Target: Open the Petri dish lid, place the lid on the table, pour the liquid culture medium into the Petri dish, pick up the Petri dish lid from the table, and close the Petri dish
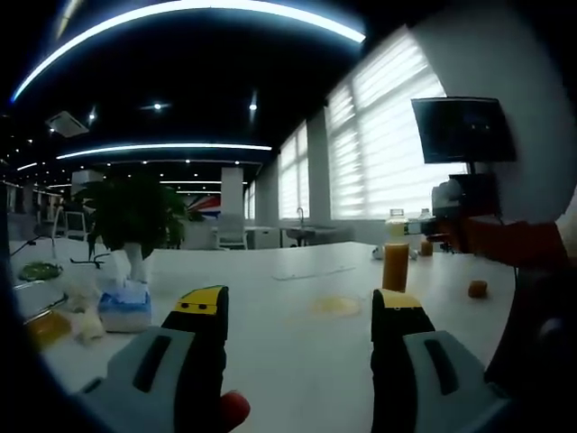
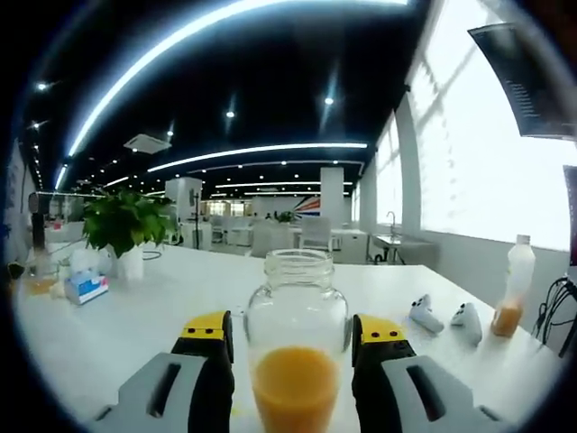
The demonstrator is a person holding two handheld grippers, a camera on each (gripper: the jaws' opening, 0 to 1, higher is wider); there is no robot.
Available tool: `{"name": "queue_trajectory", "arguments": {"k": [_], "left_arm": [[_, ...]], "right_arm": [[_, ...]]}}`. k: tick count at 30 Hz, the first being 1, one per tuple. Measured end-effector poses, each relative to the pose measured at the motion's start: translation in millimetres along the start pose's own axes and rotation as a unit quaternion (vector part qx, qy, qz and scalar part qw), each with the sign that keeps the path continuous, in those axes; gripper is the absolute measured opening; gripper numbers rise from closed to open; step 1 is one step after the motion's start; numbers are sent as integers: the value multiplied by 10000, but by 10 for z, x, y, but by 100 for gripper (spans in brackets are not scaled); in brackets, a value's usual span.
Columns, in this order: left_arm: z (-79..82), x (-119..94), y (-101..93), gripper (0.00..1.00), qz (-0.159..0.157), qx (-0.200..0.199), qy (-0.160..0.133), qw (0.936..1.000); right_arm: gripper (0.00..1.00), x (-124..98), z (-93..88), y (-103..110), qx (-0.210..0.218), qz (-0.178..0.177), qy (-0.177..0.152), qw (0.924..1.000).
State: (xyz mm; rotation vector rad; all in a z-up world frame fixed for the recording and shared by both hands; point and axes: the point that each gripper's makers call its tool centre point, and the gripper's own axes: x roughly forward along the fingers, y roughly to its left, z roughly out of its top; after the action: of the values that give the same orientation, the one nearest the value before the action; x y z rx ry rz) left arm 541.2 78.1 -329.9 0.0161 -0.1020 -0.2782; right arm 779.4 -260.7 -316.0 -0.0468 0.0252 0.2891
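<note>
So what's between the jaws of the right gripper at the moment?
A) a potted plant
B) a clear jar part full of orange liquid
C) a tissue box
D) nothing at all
B: in the right gripper view, the open-topped glass jar with orange liquid in its lower part stands between the two yellow-tipped jaws of the right gripper.

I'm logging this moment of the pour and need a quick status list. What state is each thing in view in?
Left gripper: open, holding nothing, above the table.
Right gripper: shut on the glass jar.
Glass jar: upright, uncapped, partly full of orange liquid.
Petri dish: flat on the table, yellowish inside; lid on or off is unclear.
Plastic bottle: upright, capped, orange liquid low inside.
Potted plant: upright on the table.
</note>
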Motion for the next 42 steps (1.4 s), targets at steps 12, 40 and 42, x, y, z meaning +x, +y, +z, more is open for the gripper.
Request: {"name": "queue_trajectory", "arguments": {"k": [12,40,42], "left_arm": [[-16,24,-3,56,-11,7,29,10000],[8,55,28,55,37,11,39,10000],[4,51,34,55,47,8,41,10000]], "right_arm": [[43,32,8,-36,-80,-104,-42,9999],[41,42,2,-40,-91,-136,-93,9998],[41,40,3,-37,-117,-131,-83,9998]]}}
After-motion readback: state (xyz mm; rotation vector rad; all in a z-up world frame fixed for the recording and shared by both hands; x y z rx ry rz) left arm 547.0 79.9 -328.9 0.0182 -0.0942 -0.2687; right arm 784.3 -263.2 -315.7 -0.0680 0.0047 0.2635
